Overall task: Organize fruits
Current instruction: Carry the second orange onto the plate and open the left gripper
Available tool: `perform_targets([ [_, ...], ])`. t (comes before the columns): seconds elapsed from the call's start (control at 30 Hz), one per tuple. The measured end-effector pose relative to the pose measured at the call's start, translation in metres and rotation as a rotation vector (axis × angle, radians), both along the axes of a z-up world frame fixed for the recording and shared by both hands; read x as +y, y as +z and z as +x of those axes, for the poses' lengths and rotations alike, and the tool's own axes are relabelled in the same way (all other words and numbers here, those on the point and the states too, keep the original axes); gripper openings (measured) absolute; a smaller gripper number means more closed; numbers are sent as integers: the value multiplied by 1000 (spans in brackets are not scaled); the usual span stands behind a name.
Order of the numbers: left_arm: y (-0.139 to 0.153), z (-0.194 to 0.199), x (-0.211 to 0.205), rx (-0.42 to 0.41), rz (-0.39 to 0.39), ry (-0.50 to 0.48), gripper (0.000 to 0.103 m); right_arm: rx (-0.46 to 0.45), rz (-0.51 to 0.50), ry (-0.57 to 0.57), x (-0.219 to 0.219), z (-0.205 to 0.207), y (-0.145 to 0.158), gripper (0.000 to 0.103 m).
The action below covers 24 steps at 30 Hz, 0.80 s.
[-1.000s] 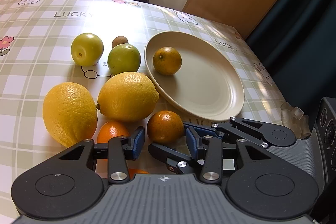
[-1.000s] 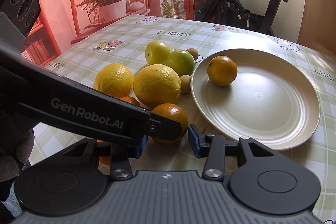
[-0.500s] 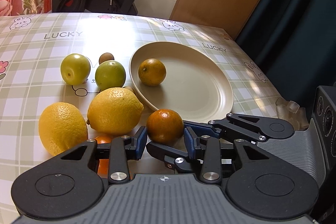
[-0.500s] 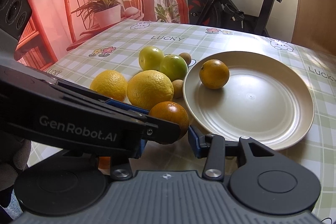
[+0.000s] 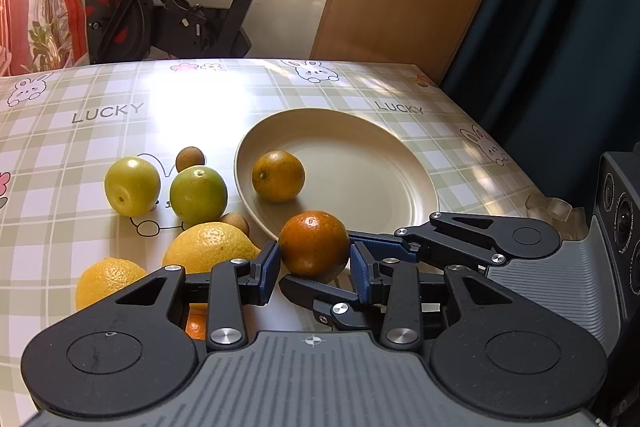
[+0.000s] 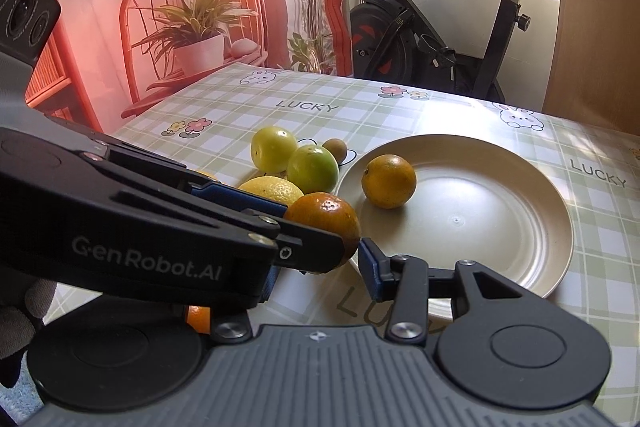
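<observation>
Oranges are the business here: one dark orange (image 5: 313, 244) sits low and centre in the left wrist view, clenched between the blue pads of the left gripper (image 5: 314, 263) and apparently clear of the tablecloth (image 5: 120, 99), so it can likely go over the rim of the plate (image 5: 400, 155), where a paler orange (image 5: 278, 175) already rests. The right gripper (image 6: 316, 267) waits just beside it, jaws parted on nothing. Lemons (image 5: 210, 247) and green fruits (image 5: 198, 193) remain left of the plate.

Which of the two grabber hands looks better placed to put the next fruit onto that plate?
The left. Its left gripper already has the dark orange between its fingers, lifted beside the plate. The right gripper holds nothing.
</observation>
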<state>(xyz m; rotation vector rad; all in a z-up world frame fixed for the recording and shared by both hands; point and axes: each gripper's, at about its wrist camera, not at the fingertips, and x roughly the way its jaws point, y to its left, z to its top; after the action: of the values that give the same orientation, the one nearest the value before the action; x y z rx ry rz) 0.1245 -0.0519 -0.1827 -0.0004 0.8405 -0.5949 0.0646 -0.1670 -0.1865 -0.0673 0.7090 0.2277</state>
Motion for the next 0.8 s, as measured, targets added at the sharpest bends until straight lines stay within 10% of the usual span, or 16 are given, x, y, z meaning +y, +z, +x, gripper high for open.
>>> perform_targets([
  [0.8, -7, 50, -20, 13, 34, 25, 40, 34, 33, -53, -26, 55, -10, 45],
])
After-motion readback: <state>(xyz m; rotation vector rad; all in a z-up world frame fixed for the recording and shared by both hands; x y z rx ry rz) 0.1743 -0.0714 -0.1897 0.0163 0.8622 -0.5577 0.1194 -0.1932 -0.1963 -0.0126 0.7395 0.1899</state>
